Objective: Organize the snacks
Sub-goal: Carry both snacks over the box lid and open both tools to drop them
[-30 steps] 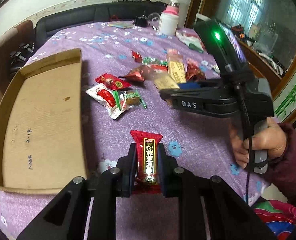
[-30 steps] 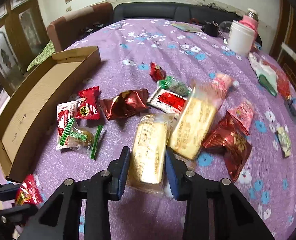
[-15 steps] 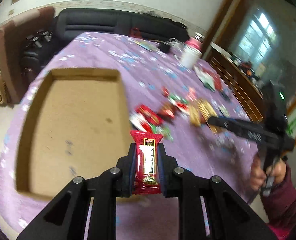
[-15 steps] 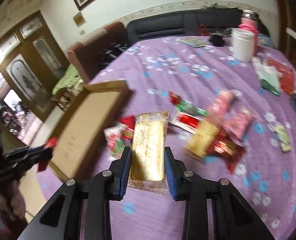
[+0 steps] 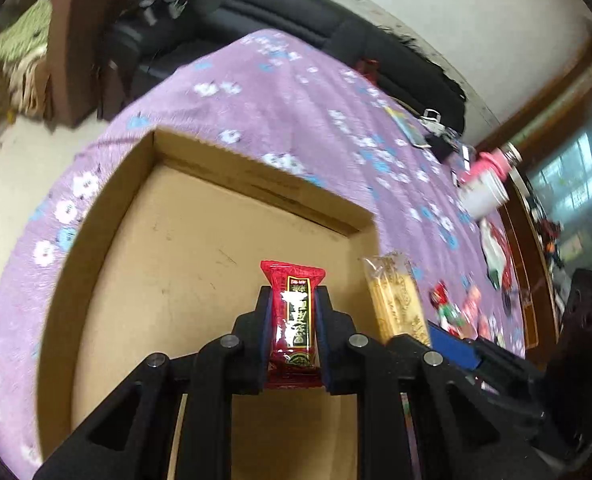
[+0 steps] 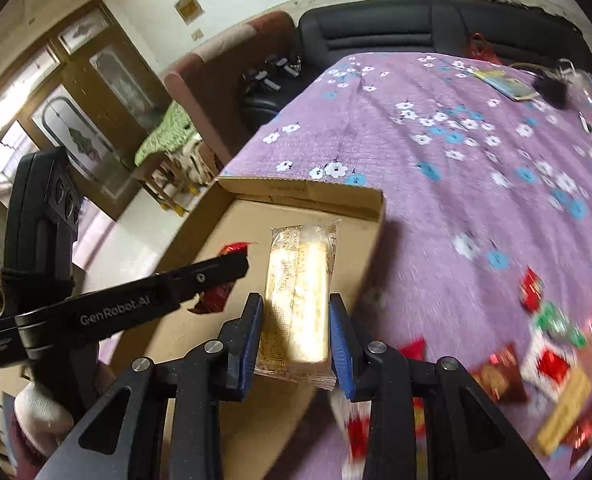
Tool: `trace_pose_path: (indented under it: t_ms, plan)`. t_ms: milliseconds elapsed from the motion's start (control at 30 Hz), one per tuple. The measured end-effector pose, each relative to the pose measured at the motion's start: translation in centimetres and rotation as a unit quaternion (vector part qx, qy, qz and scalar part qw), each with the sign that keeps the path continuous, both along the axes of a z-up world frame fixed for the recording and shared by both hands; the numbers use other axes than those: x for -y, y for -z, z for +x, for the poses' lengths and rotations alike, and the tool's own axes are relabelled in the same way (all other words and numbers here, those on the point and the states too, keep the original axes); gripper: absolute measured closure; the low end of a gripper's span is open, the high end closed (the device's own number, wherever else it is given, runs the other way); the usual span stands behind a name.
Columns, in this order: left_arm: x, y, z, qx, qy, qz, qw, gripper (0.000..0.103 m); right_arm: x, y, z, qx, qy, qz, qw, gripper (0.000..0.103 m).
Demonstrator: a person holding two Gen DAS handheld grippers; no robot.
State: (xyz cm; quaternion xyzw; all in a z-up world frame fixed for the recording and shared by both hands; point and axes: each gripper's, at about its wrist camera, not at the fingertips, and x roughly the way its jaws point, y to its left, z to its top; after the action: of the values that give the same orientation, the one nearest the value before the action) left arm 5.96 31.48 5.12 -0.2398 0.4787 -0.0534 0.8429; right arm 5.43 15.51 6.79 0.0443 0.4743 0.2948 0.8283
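Purple-clothed table: box, seemingly snacks

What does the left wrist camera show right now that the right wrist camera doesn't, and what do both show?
Only the left wrist view shows the white jar with a pink lid. Only the right wrist view shows the wooden glass-panelled doors and a white-gloved hand. Both show the shallow cardboard box, the red snack packet clamped in the left gripper, and the clear-wrapped yellow cake bar in the right gripper.
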Motion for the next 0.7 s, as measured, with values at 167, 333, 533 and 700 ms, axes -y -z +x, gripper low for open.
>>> trace_pose_path:
  t_ms: [167,333,533,700]
  plan:
    - [-1.0,1.5,1.7,-0.006,-0.011,-0.02,0.9997,0.083,-1.8,1.7,1.8,-0.002,0.005,-0.017,1.0,0.066]
    - [-1.7,1.1,1.4,0.009,-0.028,-0.025,0.9993,0.047,-1.4,1.6,2.5,0.006,0.01,-0.016,1.0,0.052]
    - [-1.7,-1.9,-2.8,0.038,-0.034,-0.026,0.9984,0.042,3.4,-1.3,0.8,0.041,0.036,-0.004,0.999,0.052]
    - [-0.1,-4.4,-9.3,0.083,-0.026,-0.016,0.9961,0.026,7.0,-0.1,0.1,0.043,0.062,-0.054,0.996,0.05]
